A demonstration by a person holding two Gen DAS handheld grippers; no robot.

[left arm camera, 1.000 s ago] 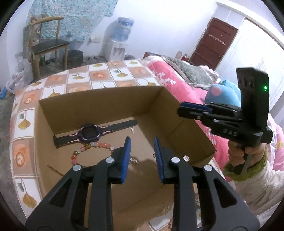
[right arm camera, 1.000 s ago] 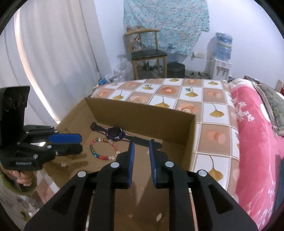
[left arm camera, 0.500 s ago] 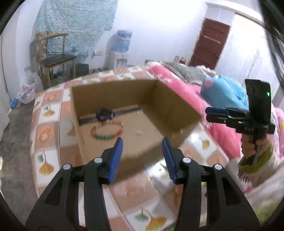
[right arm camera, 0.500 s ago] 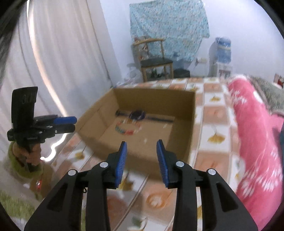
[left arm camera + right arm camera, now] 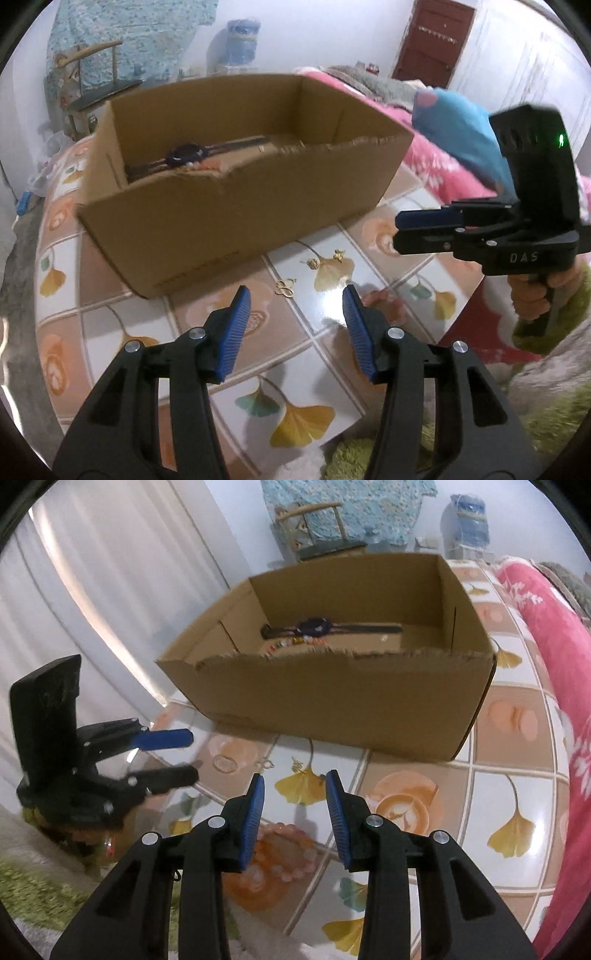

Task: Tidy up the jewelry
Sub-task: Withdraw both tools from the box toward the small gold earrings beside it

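The left gripper (image 5: 295, 325) hangs over the tiled table (image 5: 325, 350) with its blue pads about half apart and nothing between them; its jaws have just been opening further. Just beyond its tips lies a small gold figure-eight pendant (image 5: 285, 288), and a little farther on two small gold earrings (image 5: 327, 258) sit on a yellow leaf pattern. The right gripper (image 5: 295, 805) is also open, its gap narrower, and it holds nothing; its jaws widened a moment ago too. Under its fingers a pink bead bracelet (image 5: 284, 845) lies flat on the table, partly hidden by the black arms. Ahead of its tips a tiny gold piece (image 5: 297, 765) and a small ring-shaped piece (image 5: 266, 763) lie on the tiles, close to the box. The cardboard box (image 5: 332, 698) stands behind them, open at the top with a torn near edge. Inside it a dark watch (image 5: 314, 626) lies stretched along the far wall, and a string of coloured beads (image 5: 284, 644) lies just in front of it. A red blanket (image 5: 554, 635) borders the table.
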